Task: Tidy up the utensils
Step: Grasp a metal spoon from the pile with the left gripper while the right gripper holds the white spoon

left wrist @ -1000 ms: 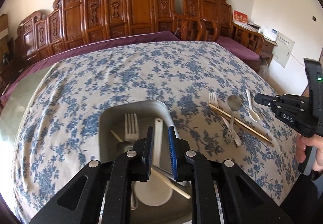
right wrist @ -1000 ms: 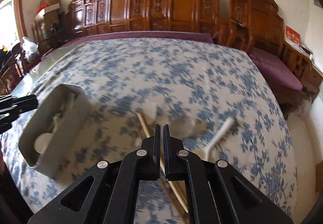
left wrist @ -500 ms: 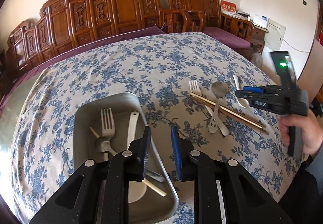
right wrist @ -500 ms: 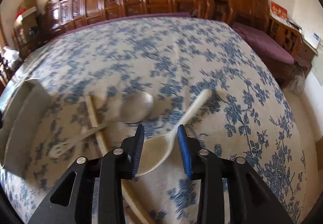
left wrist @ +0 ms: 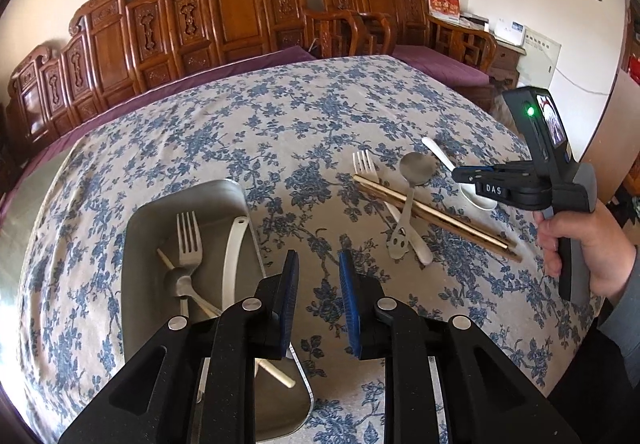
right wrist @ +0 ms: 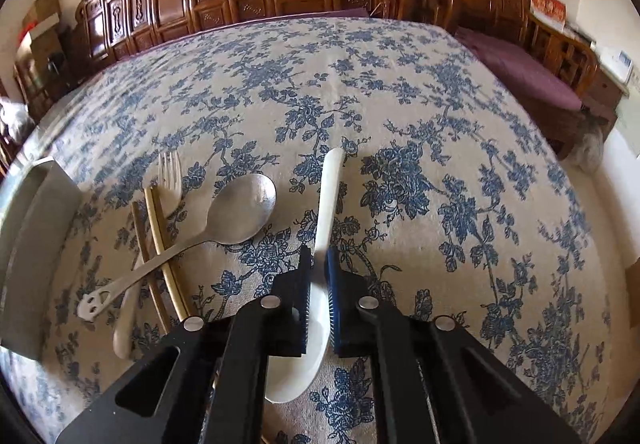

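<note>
Ahead of your tools you see a cream tablecloth with blue flowers (left wrist: pixel 280 132), beyond it a row of carved brown wooden chair backs (left wrist: pixel 224 12), and purple seat cushions (right wrist: pixel 528 72) off right.

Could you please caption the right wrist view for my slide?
Right gripper closing on a white spoon lying on the floral tablecloth.

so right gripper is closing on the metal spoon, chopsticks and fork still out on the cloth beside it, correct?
Not the metal spoon. The right wrist view shows the right gripper closing on the white ceramic spoon, its handle between the pads. The metal spoon lies untouched to the side, across the chopsticks, with the fork on the cloth, as you said.
</note>
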The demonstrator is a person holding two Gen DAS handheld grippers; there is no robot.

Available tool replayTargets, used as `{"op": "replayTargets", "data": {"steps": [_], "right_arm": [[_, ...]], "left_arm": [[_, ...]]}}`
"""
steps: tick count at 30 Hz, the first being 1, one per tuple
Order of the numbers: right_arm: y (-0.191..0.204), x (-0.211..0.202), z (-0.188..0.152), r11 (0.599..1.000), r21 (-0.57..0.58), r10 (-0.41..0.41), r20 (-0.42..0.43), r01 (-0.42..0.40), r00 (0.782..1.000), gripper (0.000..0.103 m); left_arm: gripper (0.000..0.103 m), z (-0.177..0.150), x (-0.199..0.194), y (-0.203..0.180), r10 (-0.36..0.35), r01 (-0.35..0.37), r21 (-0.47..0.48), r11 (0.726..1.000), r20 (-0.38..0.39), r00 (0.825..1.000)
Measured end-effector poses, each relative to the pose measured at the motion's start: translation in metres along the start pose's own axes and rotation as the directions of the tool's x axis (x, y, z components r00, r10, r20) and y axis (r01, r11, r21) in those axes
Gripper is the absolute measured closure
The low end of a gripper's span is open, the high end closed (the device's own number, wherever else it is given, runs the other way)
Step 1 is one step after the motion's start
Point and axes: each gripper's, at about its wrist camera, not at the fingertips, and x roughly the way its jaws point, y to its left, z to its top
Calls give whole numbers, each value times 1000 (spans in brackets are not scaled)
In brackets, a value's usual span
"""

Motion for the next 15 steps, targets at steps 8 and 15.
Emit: {"op": "replayTargets", "data": {"steps": [8, 15], "right_arm": [[-18, -10, 0, 998, 56, 38, 25, -40, 999, 95], [-33, -17, 0, 992, 91, 82, 50, -87, 995, 95]], "left_arm": [[84, 18, 20, -24, -43, 44, 39, 998, -32, 999], [84, 40, 64, -54, -74, 83, 95, 992, -92, 993]]}}
